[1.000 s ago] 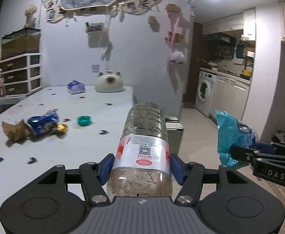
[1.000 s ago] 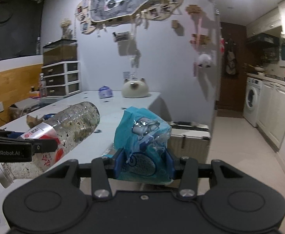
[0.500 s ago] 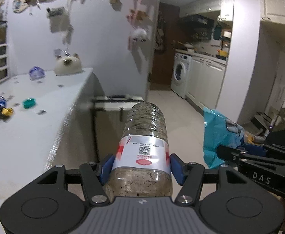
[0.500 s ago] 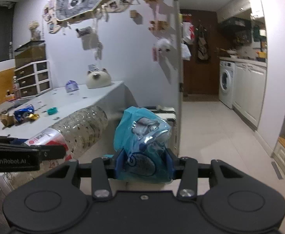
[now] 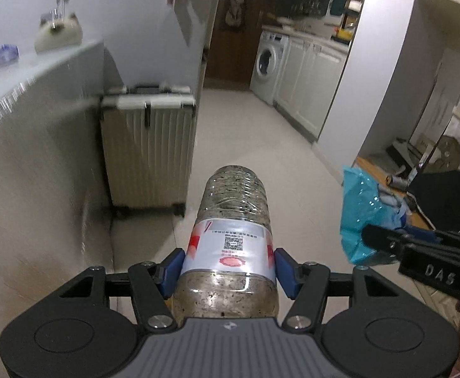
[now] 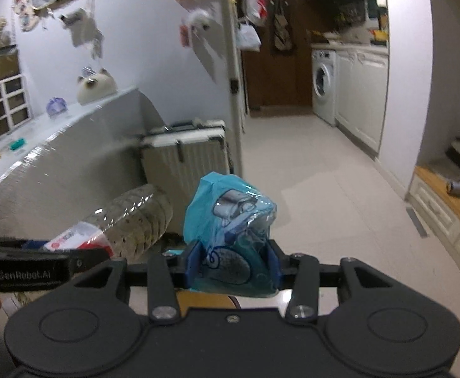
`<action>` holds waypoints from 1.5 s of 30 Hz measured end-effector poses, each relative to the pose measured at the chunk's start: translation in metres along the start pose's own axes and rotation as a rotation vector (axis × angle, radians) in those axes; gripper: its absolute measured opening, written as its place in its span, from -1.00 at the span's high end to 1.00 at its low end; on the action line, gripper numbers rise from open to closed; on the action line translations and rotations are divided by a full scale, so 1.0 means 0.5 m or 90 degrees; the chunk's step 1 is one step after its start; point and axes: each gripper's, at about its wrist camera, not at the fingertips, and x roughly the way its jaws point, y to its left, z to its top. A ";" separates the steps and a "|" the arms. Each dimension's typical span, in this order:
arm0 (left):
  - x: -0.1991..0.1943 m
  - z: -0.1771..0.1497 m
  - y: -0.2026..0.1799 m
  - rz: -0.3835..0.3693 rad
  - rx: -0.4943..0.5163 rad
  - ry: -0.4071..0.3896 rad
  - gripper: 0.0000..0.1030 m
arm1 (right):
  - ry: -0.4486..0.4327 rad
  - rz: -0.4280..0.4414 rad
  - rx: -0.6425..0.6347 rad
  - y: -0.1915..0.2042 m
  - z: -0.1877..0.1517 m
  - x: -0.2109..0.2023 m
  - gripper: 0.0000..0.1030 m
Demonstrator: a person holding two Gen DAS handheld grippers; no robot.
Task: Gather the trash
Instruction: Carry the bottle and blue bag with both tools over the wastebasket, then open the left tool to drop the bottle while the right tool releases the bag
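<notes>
Clear plastic, grimy inside, the bottle (image 5: 234, 239) sits clamped at its white-and-red label between the blue pads (image 5: 170, 271) of the left gripper (image 5: 228, 271), pointing at the floor before a ribbed suitcase (image 5: 149, 154). Rightward, the right gripper (image 6: 233, 266) pinches a crumpled blue wrapper (image 6: 230, 236).

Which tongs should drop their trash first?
No bin shows in either view, so neither clearly. Left tongs clamp the plastic bottle; right tongs clamp the blue wrapper. They travel side by side over the floor.
</notes>
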 end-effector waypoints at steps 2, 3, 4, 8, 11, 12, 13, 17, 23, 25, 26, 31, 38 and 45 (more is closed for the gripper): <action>0.047 -0.009 0.020 0.001 -0.012 0.021 -0.19 | 0.019 -0.003 0.008 -0.004 -0.013 0.039 0.13; 0.069 -0.013 0.032 0.001 -0.019 0.028 -0.19 | 0.030 -0.002 0.012 -0.003 -0.020 0.061 0.13; 0.085 -0.018 0.043 0.000 -0.025 0.033 -0.19 | 0.043 -0.002 0.014 -0.001 -0.028 0.084 0.13; 0.164 -0.044 0.099 0.000 -0.066 0.070 -0.19 | 0.091 0.002 0.046 0.012 -0.055 0.191 0.13; 0.218 -0.059 0.141 0.014 -0.091 0.098 -0.19 | 0.131 0.015 0.075 0.033 -0.076 0.274 0.13; 0.234 -0.062 0.153 0.019 -0.098 0.106 -0.19 | 0.146 0.022 0.087 0.041 -0.085 0.304 0.14; 0.251 -0.065 0.165 0.023 -0.105 0.114 -0.19 | 0.160 0.028 0.098 0.047 -0.094 0.327 0.14; 0.324 -0.075 0.215 0.035 -0.132 0.149 -0.19 | 0.230 0.055 0.125 0.070 -0.134 0.431 0.14; 0.433 -0.106 0.257 0.041 -0.160 0.206 -0.19 | 0.323 0.045 0.137 0.075 -0.198 0.549 0.14; 0.471 -0.118 0.265 0.039 -0.168 0.228 -0.19 | 0.333 0.035 0.136 0.075 -0.201 0.575 0.13; 0.491 -0.123 0.270 0.037 -0.172 0.241 -0.19 | 0.338 0.031 0.142 0.072 -0.202 0.588 0.13; 0.563 -0.154 0.279 -0.015 -0.188 0.301 -0.19 | 0.354 0.014 0.168 0.059 -0.210 0.629 0.14; 0.640 -0.196 0.278 -0.032 -0.171 0.408 -0.41 | 0.361 0.005 0.169 0.053 -0.202 0.671 0.13; 0.632 -0.192 0.291 0.042 -0.144 0.408 -0.64 | 0.403 0.015 0.126 0.079 -0.214 0.705 0.13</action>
